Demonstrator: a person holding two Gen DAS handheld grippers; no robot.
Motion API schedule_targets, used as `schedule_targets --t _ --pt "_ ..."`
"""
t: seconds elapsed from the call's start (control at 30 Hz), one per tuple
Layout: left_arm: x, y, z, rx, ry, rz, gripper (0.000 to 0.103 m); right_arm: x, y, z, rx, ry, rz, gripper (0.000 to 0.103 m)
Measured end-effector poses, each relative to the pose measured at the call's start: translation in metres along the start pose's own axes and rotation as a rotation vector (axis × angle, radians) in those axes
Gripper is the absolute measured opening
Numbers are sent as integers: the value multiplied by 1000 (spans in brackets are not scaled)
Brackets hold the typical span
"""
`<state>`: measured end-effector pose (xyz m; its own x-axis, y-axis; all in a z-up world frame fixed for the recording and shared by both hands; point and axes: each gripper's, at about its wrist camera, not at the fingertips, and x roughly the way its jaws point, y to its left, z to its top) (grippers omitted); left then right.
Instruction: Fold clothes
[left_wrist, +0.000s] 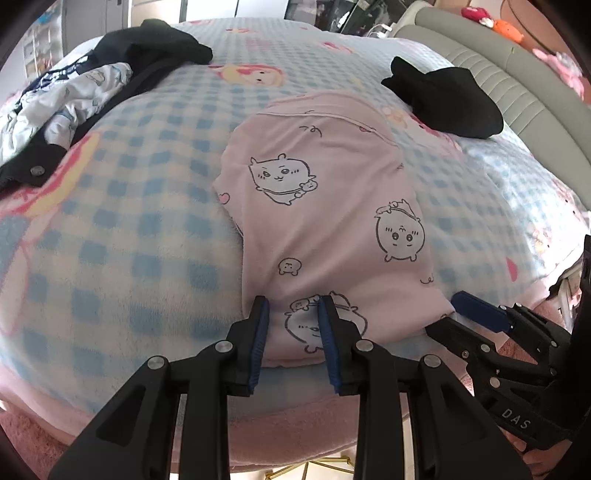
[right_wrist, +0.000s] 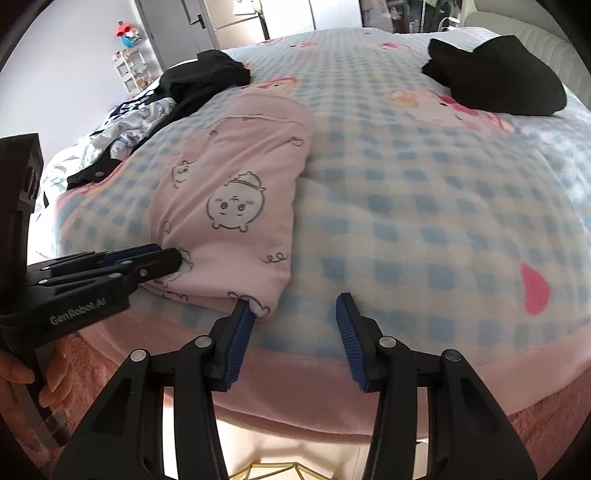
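While it lies on the checked blanket (left_wrist: 147, 221), the pink garment (left_wrist: 325, 206) with little cartoon animals is folded into a long strip. Its near end sits close to the front edge of the bed.

The left gripper (left_wrist: 293, 306) is at that near end. Its two blue pads stand a little apart, with pink cloth showing between them. I cannot tell if they pinch the cloth or just rest on it.

The right gripper (right_wrist: 293, 306) is at the near right corner of the garment. Its fingers are spread apart. The left finger (right_wrist: 242, 317) touches the cloth's edge, and the other is over bare blanket. Nothing is held between them.

Farther back on the right lies a folded black garment (left_wrist: 447, 99). Far back on the left is a messy pile of clothes (left_wrist: 85, 85), black and white-blue.

A hand (right_wrist: 33, 384) holds the left gripper's handle.
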<state>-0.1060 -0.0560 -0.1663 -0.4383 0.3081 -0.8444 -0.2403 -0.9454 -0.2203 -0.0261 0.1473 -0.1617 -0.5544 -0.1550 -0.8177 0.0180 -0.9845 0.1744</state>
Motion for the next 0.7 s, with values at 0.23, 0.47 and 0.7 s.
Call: schedule_targets --t 0.23,0.47,0.7 --pt "1 0 -2 -7 -3 22 30 20 14 7 -53 24 15 46" --pt "0 -1 -4 15 -1 9 30 15 12 4 -54 -20 -102 45" --pt "-5 5 -11 17 7 24 31 9 -1 -10 -69 38 -211 34"
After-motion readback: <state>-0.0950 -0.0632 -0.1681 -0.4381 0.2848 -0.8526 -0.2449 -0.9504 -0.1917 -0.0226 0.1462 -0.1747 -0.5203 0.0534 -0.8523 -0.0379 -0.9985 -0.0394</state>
